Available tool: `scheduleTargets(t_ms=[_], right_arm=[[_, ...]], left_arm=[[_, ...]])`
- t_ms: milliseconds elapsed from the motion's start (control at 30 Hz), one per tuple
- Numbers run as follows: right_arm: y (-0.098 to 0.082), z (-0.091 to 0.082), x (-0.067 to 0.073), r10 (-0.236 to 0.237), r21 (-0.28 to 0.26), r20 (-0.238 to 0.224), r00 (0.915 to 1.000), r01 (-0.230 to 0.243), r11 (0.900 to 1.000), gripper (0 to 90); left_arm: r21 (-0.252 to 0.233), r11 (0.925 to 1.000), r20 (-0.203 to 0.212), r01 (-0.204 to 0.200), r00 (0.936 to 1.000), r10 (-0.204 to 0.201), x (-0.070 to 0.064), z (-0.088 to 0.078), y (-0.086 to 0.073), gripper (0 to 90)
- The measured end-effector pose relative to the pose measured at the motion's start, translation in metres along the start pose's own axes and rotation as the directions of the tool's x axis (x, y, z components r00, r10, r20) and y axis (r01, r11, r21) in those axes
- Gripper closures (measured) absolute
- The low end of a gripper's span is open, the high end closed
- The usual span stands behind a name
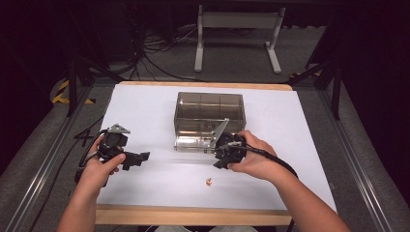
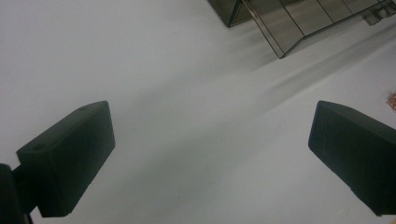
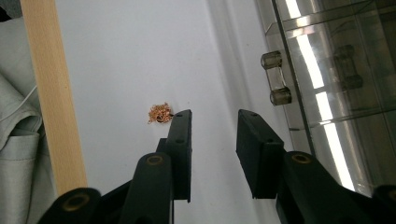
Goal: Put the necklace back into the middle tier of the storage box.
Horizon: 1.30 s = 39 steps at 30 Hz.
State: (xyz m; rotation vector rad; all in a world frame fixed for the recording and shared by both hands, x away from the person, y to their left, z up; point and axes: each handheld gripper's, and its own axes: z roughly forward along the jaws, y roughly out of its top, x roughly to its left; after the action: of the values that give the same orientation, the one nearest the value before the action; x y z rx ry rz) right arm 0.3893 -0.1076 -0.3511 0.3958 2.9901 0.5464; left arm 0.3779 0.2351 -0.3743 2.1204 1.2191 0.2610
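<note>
A small copper-coloured tangle (image 1: 209,181) lies on the white table (image 1: 145,106), near the front edge. In the right gripper view the tangle (image 3: 160,113) sits just beyond the tip of one jaw, outside the gap. My right gripper (image 3: 214,121) is open and holds nothing. It hovers at the front of a smoky clear box (image 1: 210,113). The box's front flap (image 1: 193,143) lies folded down on the table. A hand holds my right gripper (image 1: 220,157) beside that flap. My left gripper (image 1: 138,158) sits at the table's left, and my left gripper (image 2: 210,126) is wide open over bare table.
The flap carries a small clear handle (image 3: 275,77). The box (image 2: 299,23) has dividers inside. A wooden table edge (image 3: 51,107) runs along the front, with grey cloth beyond it. Cables trail off the table's left side (image 1: 89,137). A metal stand (image 1: 237,29) sits on the floor behind.
</note>
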Motion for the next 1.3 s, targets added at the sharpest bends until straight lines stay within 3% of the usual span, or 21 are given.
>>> scheduleTargets(t_ms=[467,733,800,1300], right_arm=[[0.004,0.020,0.010,-0.024,0.006,-0.030,0.9993,0.024,1.000,65.5],[0.004,0.033,0.018,-0.014,0.045,-0.062,0.9980,0.017,0.999,64.8],[0.005,0.036,0.018,-0.033,0.040,-0.058,0.9977,0.036,0.999,64.2],[0.005,0.055,0.023,-0.041,0.057,-0.084,0.9956,0.046,0.997,63.6]], left_arm=[[0.001,1.0000,0.001,0.001,1.0000,-0.001,0.000,-0.001,0.000,1.2],[0.001,1.0000,0.000,0.001,1.0000,-0.001,0.000,-0.001,0.000,1.2],[0.001,1.0000,0.003,0.002,1.0000,-0.002,0.000,-0.001,0.000,1.2],[0.000,1.0000,0.005,0.002,1.0000,-0.002,0.000,-0.001,0.000,1.2]])
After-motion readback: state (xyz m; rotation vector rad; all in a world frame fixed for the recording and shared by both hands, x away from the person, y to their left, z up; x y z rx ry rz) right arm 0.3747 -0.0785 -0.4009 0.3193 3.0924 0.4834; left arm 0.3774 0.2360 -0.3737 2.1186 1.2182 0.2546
